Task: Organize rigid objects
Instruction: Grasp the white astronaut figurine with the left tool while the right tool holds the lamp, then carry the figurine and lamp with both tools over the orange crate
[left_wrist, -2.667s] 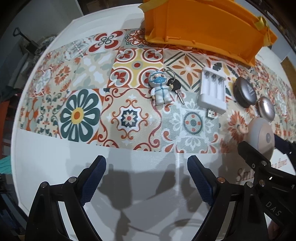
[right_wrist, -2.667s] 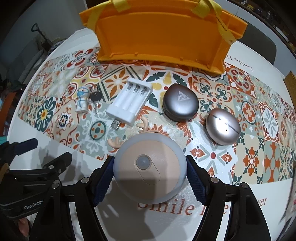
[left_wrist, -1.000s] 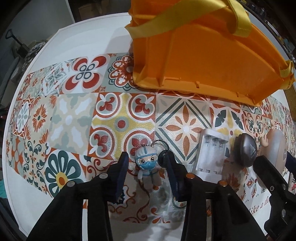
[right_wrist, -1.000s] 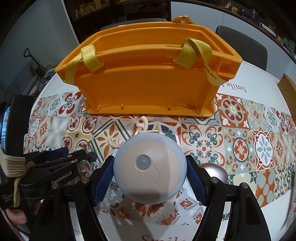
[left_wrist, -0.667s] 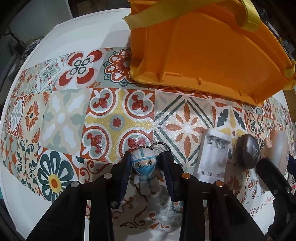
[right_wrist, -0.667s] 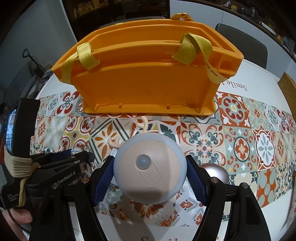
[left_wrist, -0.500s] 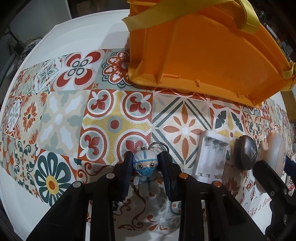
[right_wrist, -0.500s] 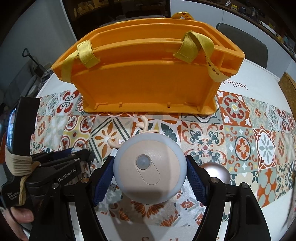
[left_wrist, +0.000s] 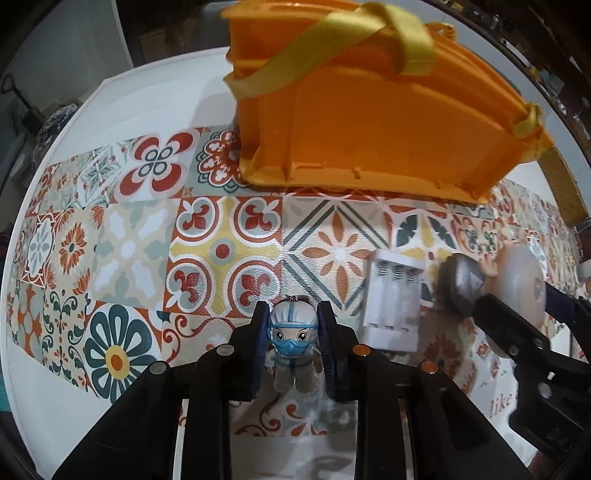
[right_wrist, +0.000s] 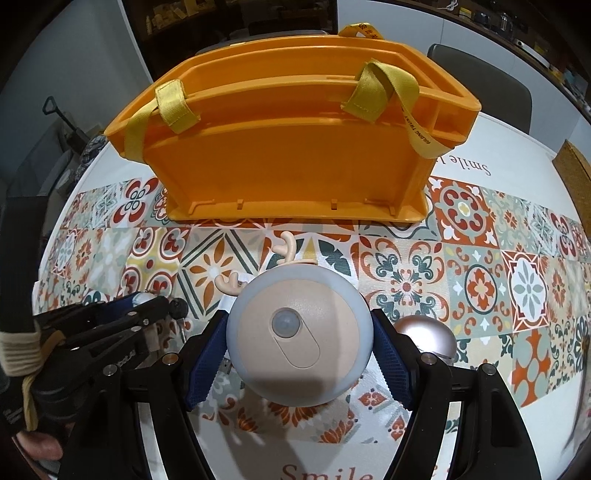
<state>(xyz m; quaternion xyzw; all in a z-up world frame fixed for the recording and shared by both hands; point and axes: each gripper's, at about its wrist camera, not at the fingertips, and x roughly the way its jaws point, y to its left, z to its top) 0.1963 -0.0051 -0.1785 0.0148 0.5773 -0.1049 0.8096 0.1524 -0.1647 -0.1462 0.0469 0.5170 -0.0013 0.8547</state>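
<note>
My left gripper (left_wrist: 291, 334) is shut on a small masked-doctor figure keychain (left_wrist: 293, 341) and holds it above the tiled mat. My right gripper (right_wrist: 299, 339) is shut on a round pink-and-blue deer night light (right_wrist: 299, 338) with antlers, held above the mat in front of the orange basket (right_wrist: 295, 162). The basket with yellow handles also shows in the left wrist view (left_wrist: 376, 122), far ahead and to the right. In the left wrist view the night light (left_wrist: 521, 280) and right gripper (left_wrist: 524, 332) are at the right edge.
A white battery charger (left_wrist: 393, 299) and a dark grey round case (left_wrist: 460, 284) lie on the mat right of the left gripper. A silver round case (right_wrist: 424, 334) lies behind the right gripper's right finger. The patterned mat (right_wrist: 480, 280) covers a white round table.
My left gripper moved forward to the doctor figure, shut on it and lifted it. My right gripper carried the night light up and toward the basket.
</note>
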